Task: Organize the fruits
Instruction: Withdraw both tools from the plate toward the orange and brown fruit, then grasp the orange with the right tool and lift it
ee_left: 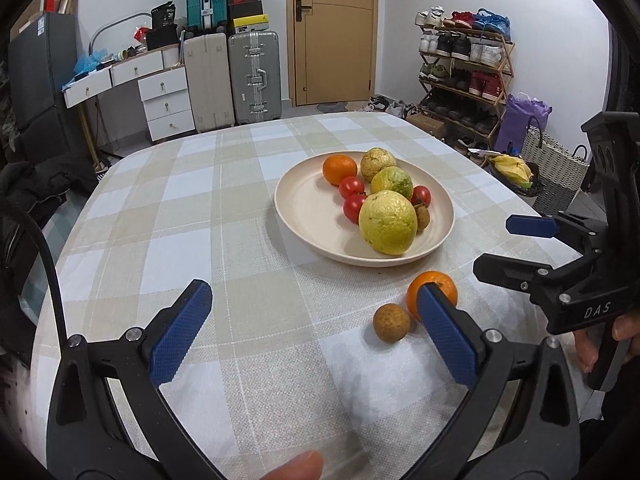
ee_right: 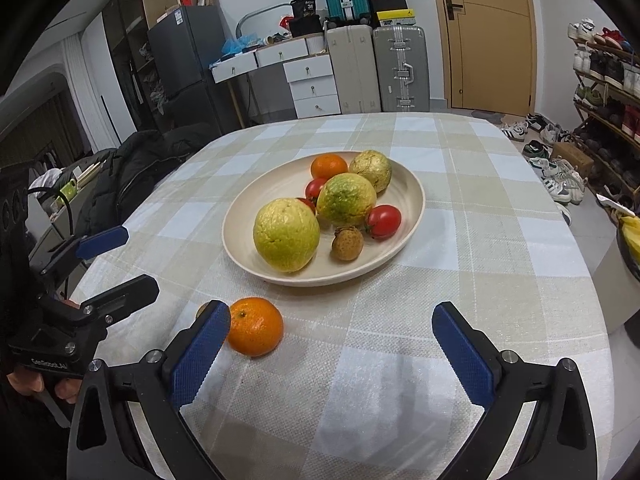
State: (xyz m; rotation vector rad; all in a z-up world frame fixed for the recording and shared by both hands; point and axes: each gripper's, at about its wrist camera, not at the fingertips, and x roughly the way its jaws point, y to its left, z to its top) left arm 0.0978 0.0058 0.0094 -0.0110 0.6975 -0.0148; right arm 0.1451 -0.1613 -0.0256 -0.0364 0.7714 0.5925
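A cream plate (ee_left: 304, 208) (ee_right: 244, 216) on the checked tablecloth holds yellow-green guavas (ee_left: 387, 222) (ee_right: 286, 234), an orange (ee_left: 339, 168) (ee_right: 329, 165), red tomatoes (ee_left: 352, 186) (ee_right: 383, 220) and a brown longan (ee_right: 347, 243). A loose orange (ee_left: 438, 284) (ee_right: 255, 325) and a loose longan (ee_left: 391, 322) lie on the cloth in front of the plate. My left gripper (ee_left: 316, 320) is open and empty, its right finger just in front of the loose orange. My right gripper (ee_right: 332, 336) is open and empty, its left finger beside that orange and hiding most of the loose longan.
The table (ee_left: 180, 208) is rounded, with a dark jacket (ee_right: 132, 168) on a chair at its left. Suitcases (ee_left: 254, 76), a drawer desk (ee_left: 160, 96), a door and a shoe rack (ee_left: 464, 68) stand behind. A woven bag (ee_left: 556, 172) and bananas (ee_left: 514, 170) sit at the right.
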